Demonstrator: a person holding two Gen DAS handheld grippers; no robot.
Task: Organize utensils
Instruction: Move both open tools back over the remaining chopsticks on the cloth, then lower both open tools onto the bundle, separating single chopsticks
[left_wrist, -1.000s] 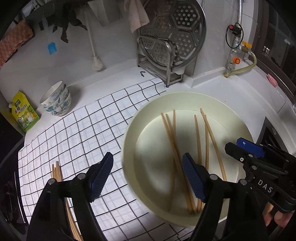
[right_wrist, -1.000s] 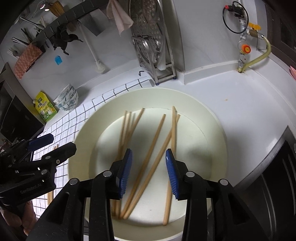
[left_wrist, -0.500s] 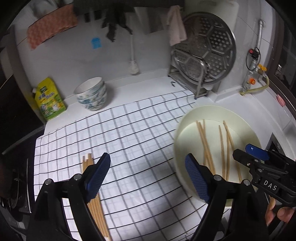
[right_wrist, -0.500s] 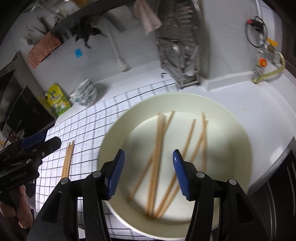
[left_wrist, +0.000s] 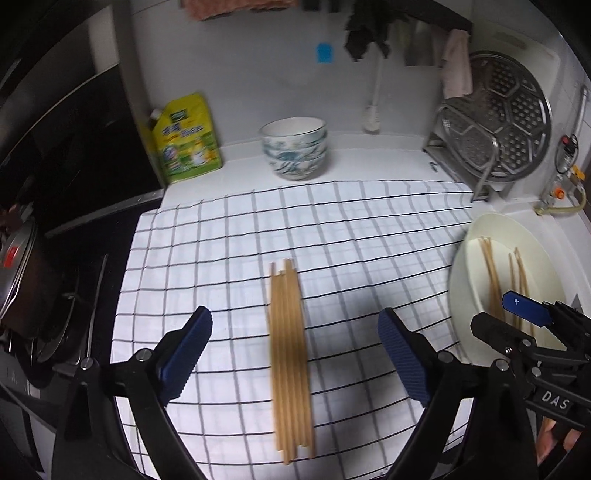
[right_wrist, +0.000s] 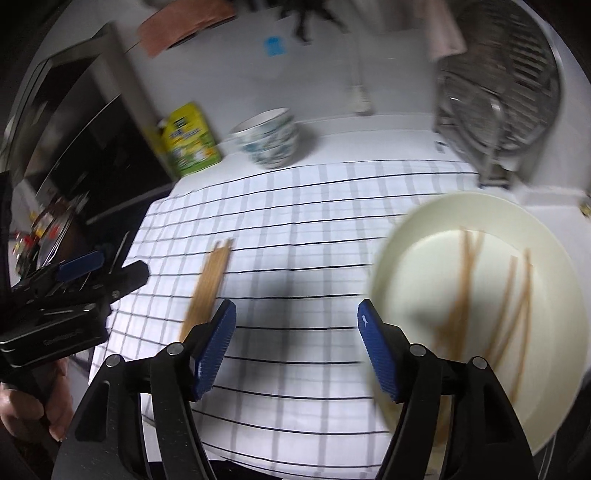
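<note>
Both tongs, left (left_wrist: 295, 354) and right (right_wrist: 297, 345), hover wide-spread above the checked cloth (left_wrist: 332, 229).

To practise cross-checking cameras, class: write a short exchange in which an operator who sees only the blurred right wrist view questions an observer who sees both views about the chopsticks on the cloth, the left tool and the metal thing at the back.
Operator: My bundle of wooden chopsticks on the checked white cloth is smeared. Is it tidy?
Observer: Yes. In the left wrist view the sticks lie straight, side by side.
Operator: I see only the side of the left tool. Is it open?
Observer: Open and empty, with one finger on each side of the bundle.
Operator: And the blurred metal thing at top right?
Observer: A round perforated steel steamer tray, standing upright in a wire rack.
</note>
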